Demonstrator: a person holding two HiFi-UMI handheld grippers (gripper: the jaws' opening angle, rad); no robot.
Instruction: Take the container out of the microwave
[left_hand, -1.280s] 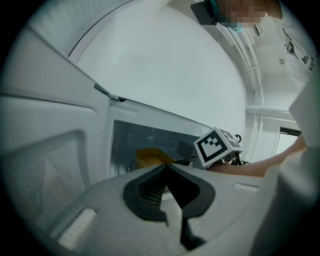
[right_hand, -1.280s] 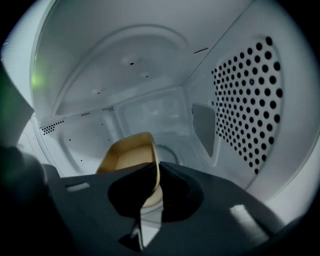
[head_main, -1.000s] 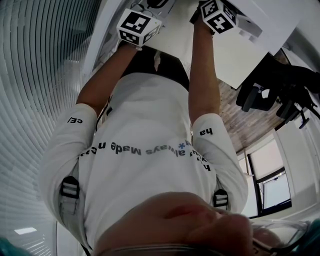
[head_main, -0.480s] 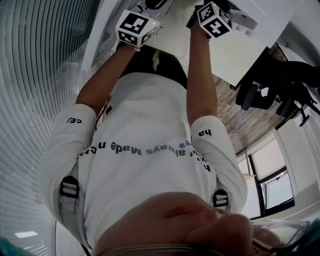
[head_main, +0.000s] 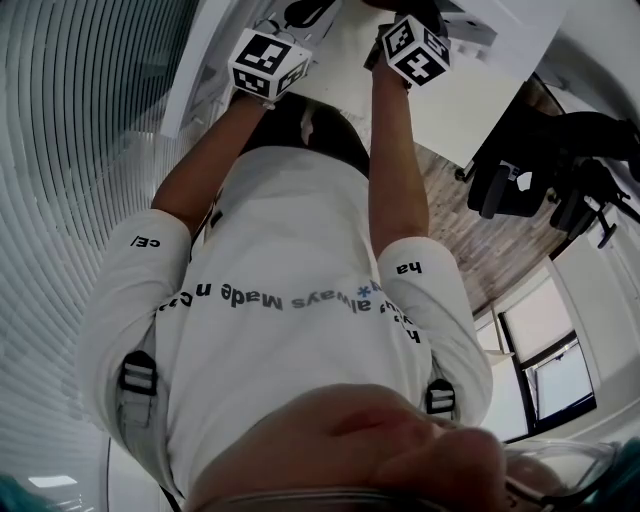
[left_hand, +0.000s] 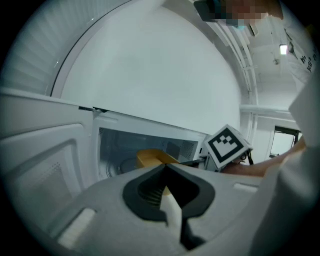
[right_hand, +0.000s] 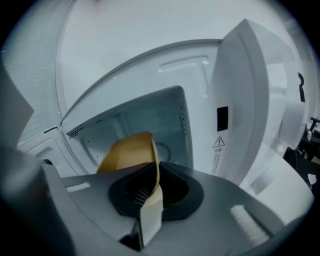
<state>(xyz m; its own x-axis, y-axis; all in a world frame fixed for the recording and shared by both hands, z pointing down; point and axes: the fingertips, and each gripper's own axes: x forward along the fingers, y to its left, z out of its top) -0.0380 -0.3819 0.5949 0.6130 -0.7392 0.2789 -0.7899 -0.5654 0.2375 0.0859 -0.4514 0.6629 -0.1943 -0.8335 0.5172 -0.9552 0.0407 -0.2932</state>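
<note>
**A:** What are we showing in this figure?

**B:** We are showing the removal partway through. The microwave (right_hand: 195, 90) is standing with its door (left_hand: 45, 170) swung open at the left. The right gripper (right_hand: 156, 167) is clamping its jaws on the near wall of the tan container (right_hand: 127, 152). The container is sitting at the mouth of the cavity, and we are judging it as not yet clear of the opening.

**A:** And the left gripper?

**B:** The left gripper (left_hand: 165, 166) is holding its jaws together. We are seeing the container only beyond their tips, not between them. We are therefore reading this gripper as empty and waiting beside the right one.

**A:** What is remaining?

**B:** The opening and the grasp are looking complete. We are still expecting the draw-out through the opening and a set-down somewhere outside. No view is showing where that would be.

**A:** What is differing from the earlier head views?

**B:** The right gripper's marker cube (head_main: 415, 50) is lying nearer the person's torso than a second ago. The left gripper's marker cube (head_main: 268, 62) is shifting the same way by a smaller amount. We are reading both as backing away from the microwave, with the container coming along in the right jaws.
</note>
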